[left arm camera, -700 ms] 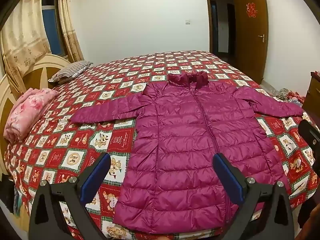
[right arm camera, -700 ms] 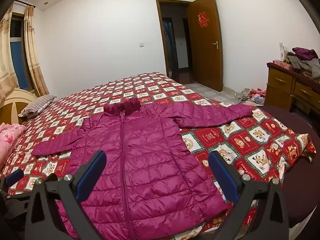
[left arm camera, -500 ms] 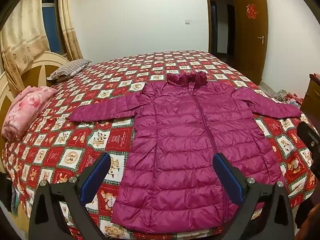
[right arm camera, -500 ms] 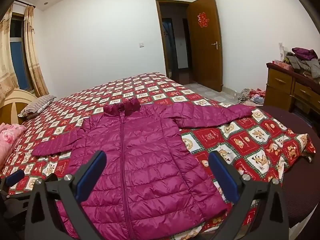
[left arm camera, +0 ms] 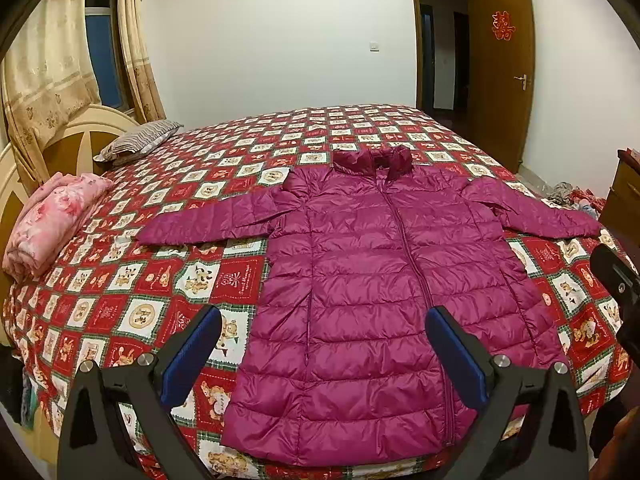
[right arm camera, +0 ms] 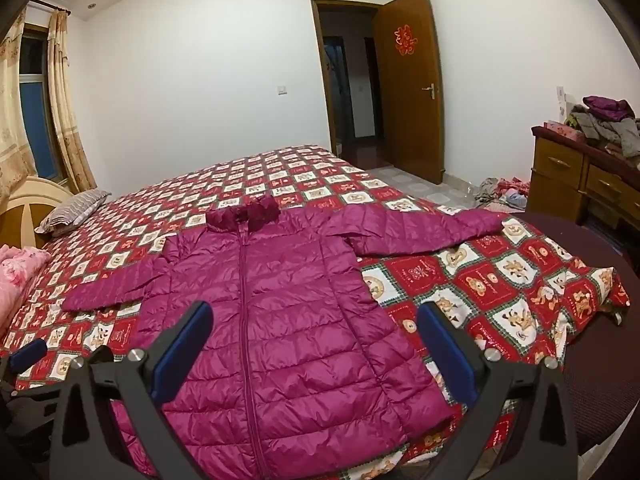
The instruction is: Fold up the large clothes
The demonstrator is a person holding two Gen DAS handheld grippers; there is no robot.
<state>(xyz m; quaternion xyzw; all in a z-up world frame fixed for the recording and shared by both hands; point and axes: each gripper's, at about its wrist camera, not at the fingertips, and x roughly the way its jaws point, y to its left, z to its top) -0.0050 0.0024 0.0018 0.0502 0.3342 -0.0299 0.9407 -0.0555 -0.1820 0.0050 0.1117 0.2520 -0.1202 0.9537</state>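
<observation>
Lying flat, zipped, front up: 1 magenta down coat (left arm camera: 384, 280) on the patterned bedspread (left arm camera: 120, 292), near the bed's foot edge closest to you. Long axis runs hem to collar (left arm camera: 374, 160), collar pointing away toward the far wall; 2 sleeves spread sideways, likely so each can fold inward first. Your left gripper (left arm camera: 322, 354) and right gripper (right arm camera: 316, 346) hover over the hem, jaws spread wide, grasping nothing.

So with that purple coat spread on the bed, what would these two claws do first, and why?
Probably lower the left gripper to the nearest sleeve. The coat lies flat, zipped, sleeves spread, and both grippers, right gripper included, hang open, holding nothing.
</observation>
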